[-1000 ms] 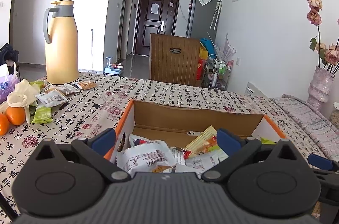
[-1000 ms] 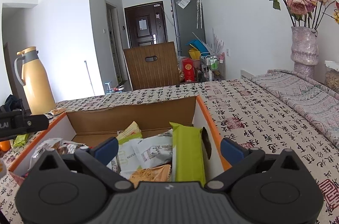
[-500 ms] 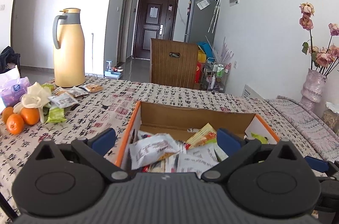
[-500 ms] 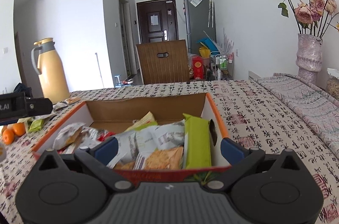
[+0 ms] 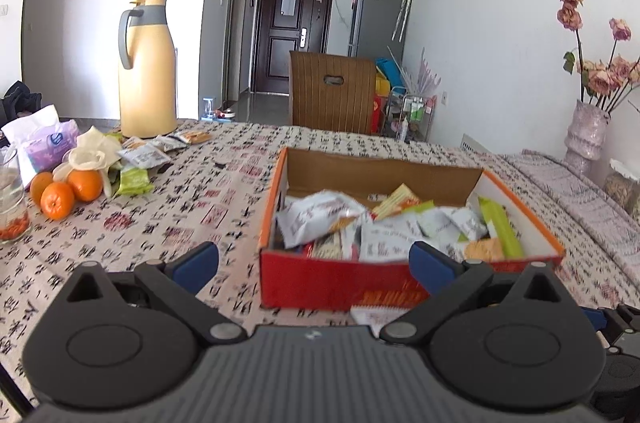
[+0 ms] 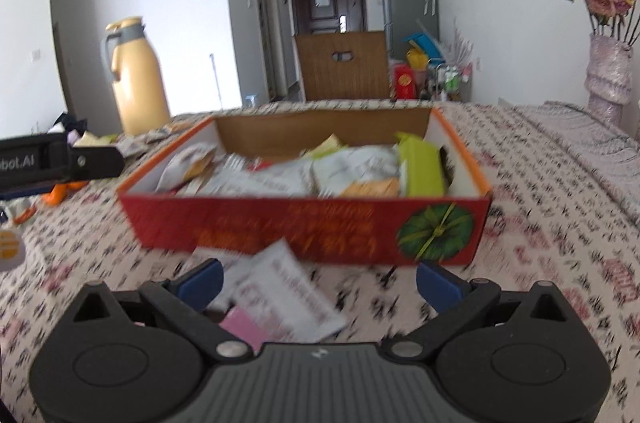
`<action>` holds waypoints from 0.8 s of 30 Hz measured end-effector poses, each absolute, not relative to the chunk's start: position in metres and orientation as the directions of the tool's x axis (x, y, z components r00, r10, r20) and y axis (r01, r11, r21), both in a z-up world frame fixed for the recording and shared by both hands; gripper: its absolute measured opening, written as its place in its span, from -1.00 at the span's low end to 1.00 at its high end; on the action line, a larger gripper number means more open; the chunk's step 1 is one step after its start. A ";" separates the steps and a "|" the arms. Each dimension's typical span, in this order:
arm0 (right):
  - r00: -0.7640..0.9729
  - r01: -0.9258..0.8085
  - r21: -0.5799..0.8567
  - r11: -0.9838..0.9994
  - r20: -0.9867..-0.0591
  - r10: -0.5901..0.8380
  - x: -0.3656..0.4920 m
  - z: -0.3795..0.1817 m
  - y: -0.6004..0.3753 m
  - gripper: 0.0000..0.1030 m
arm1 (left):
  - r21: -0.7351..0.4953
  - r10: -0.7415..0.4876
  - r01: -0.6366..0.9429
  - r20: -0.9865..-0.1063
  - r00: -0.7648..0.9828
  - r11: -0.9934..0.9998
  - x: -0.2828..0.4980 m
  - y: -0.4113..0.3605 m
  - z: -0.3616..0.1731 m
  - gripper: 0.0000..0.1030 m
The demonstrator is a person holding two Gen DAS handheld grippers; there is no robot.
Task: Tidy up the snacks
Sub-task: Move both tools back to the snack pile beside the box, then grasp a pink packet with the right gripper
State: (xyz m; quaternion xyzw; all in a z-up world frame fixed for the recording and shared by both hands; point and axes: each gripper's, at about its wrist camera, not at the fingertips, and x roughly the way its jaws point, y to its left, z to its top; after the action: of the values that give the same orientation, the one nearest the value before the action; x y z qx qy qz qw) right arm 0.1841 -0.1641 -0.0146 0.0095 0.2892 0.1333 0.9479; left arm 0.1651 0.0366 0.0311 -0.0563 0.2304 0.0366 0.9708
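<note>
A red and orange cardboard box (image 5: 520,229) (image 6: 304,223) sits on the patterned tablecloth, filled with several snack packets (image 5: 320,219) (image 6: 352,171). My left gripper (image 5: 314,265) is open and empty, hovering before the box's near left corner. My right gripper (image 6: 318,281) is open and empty, in front of the box's near wall. A white and pink packet (image 6: 284,297) lies on the cloth below the right gripper, outside the box. More loose snack packets (image 5: 142,159) lie at the far left near the jug.
A yellow thermos jug (image 5: 146,67) stands at the far left. Oranges (image 5: 64,189), a tissue pack (image 5: 48,147) and a glass (image 5: 12,199) sit at the left edge. A vase of dried roses (image 5: 586,139) stands at the right. A wooden chair (image 5: 332,91) is behind the table.
Both grippers have pulled back and up from over the box; the box's near red wall and the packet in front of it have come into view. Both stay open.
</note>
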 end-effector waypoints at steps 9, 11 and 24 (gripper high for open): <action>0.746 -0.272 0.076 0.959 -0.613 0.260 0.169 -0.033 -0.134 1.00 | -0.077 0.050 -0.103 -0.508 0.860 0.992 0.146 0.046 0.011 1.00; 0.745 -0.270 0.058 0.961 -0.619 0.247 0.167 -0.035 -0.129 1.00 | -0.079 0.050 -0.106 -0.514 0.856 0.991 0.142 0.049 0.009 1.00; 0.770 -0.242 -0.003 0.970 -0.609 0.190 0.143 -0.034 -0.137 1.00 | -0.085 0.028 -0.087 -0.538 0.843 0.993 0.130 0.048 0.000 1.00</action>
State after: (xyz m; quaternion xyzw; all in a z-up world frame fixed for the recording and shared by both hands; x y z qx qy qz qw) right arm 0.1434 -0.1373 -0.0344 -0.0406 0.3192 0.1149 0.9398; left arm 0.1304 0.0482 -0.0002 -0.0533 0.2789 0.0300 0.9584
